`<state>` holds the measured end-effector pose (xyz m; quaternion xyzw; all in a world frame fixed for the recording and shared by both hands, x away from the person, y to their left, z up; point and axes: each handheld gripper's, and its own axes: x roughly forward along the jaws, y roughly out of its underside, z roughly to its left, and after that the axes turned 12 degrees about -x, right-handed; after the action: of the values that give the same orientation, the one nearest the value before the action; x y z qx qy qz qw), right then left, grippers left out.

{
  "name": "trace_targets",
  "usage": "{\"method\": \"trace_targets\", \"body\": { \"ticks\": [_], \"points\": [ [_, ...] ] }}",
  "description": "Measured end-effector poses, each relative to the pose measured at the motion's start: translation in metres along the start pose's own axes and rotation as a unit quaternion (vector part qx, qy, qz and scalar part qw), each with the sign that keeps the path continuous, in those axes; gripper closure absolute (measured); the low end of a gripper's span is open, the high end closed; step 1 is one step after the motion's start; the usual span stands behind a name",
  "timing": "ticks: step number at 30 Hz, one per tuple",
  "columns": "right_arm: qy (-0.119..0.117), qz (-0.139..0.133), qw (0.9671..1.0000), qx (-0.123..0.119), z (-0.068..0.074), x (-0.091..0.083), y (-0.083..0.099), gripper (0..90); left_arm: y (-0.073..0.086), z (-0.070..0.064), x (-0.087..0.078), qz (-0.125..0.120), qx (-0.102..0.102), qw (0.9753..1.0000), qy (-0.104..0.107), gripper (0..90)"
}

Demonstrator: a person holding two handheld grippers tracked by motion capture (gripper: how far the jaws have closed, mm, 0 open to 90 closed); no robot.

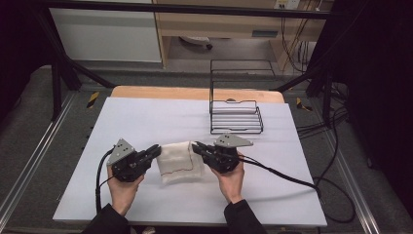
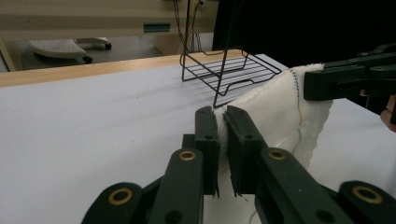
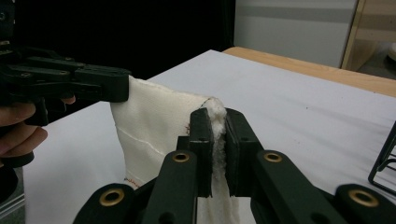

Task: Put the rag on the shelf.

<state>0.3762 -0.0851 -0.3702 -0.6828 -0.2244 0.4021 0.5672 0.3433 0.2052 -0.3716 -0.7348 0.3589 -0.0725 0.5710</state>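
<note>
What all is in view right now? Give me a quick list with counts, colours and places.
White folded cloth with red stitching: one, white, near middle of the table, its far edge pinched at two corners.
Black wire rack: one, black, far right part of the table, apart from the cloth.
White table sheet: one, white, covering the tabletop.
Wooden table edge: one, light brown, showing at the far side.
Black cables: two, black, one trailing from each gripper.
Left gripper: one, black, shut on the cloth's left corner.
Right gripper: one, black, shut on the cloth's right corner.
Hands: two, holding the grippers.
</note>
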Motion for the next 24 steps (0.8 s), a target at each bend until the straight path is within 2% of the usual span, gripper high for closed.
{"method": "trace_targets", "body": {
  "ticks": [5,11,19,24],
  "points": [
    [0.005,-0.009,0.9999,-0.003,-0.001,-0.004,-0.004,83.1,-0.007,-0.005,0.000,-0.011,0.004,0.9999,0.004,82.9],
    [0.018,-0.032,0.9993,-0.010,-0.004,-0.015,-0.014,83.2,-0.019,-0.014,0.001,-0.027,0.012,0.9995,0.012,82.9],
    [0.037,-0.054,0.9976,-0.023,-0.007,-0.026,-0.027,83.2,-0.033,-0.020,0.005,-0.043,0.009,0.9988,0.023,82.9],
    [0.050,-0.067,0.9960,-0.029,-0.009,-0.031,-0.035,83.2,-0.044,-0.023,0.009,-0.061,0.004,0.9976,0.031,82.9]
  ]
}}
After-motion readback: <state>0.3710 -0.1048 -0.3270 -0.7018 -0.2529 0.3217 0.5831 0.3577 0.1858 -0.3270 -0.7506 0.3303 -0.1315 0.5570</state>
